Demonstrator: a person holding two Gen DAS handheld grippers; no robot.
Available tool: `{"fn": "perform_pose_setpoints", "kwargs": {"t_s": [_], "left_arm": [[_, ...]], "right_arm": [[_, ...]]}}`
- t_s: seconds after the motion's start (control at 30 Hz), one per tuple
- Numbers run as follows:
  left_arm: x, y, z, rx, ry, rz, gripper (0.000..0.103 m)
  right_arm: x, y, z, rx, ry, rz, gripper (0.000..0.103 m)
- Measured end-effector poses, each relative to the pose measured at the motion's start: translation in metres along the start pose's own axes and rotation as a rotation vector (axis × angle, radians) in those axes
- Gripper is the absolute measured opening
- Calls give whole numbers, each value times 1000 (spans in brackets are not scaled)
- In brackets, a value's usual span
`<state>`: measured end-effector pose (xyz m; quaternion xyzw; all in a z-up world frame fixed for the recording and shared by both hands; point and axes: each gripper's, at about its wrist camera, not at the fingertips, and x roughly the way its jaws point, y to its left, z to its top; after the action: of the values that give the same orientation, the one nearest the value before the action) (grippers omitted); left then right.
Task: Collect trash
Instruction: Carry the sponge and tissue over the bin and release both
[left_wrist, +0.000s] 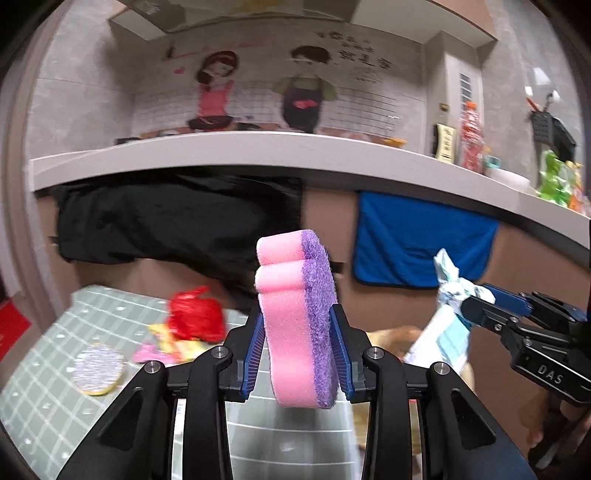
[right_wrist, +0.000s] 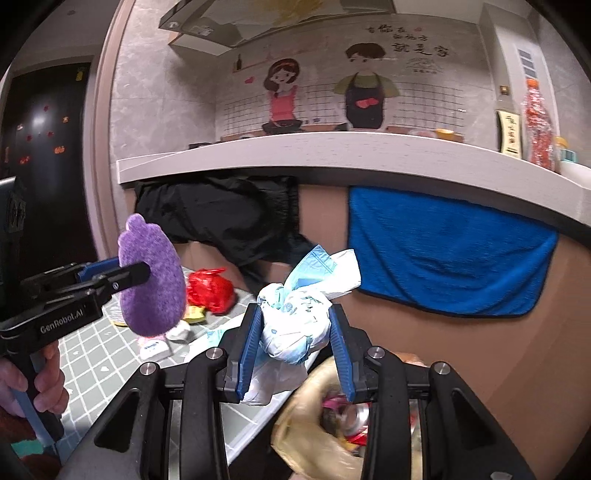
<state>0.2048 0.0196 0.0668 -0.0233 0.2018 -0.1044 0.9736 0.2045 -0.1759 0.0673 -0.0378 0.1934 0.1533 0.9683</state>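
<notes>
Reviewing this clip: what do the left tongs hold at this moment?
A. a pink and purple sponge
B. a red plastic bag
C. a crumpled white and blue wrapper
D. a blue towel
A: the left tongs are clamped on the pink and purple sponge, while the crumpled white and blue wrapper sits in the right tongs and the red plastic bag lies on the table.

sponge (left_wrist: 297, 317) left of wrapper bundle (left_wrist: 448, 295)

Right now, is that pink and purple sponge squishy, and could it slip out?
Probably squishy: the sponge looks like soft foam, pinched by the left gripper. Likely very light. Its rough purple side should grip, so slipping seems unlikely.
</notes>
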Motion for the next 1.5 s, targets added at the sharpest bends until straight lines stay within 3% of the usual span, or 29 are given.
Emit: {"fn": "perform_pose_setpoints", "kwargs": {"t_s": [0.2, 0.43, 0.8, 1.27, 1.37, 1.5], "left_arm": [[34, -42, -6, 28, 27, -110, 35], [56, -69, -12, 51, 50, -158, 35], [82, -81, -17, 62, 74, -190, 34], [110, -82, -26, 45, 137, -217, 34], [119, -83, -28, 36, 157, -239, 34], [143, -88, -30, 40, 250, -344, 39]], "right_arm": [[-5, -37, -10, 40, 6, -69, 35], [-7, -70, -19, 66, 18, -134, 35], [7, -99, -30, 121, 42, -156, 35], [26, -108, -44, 151, 78, -148, 35], [31, -111, -46, 159, 87, -150, 35], [38, -120, -48, 193, 98, -134, 37]]}}
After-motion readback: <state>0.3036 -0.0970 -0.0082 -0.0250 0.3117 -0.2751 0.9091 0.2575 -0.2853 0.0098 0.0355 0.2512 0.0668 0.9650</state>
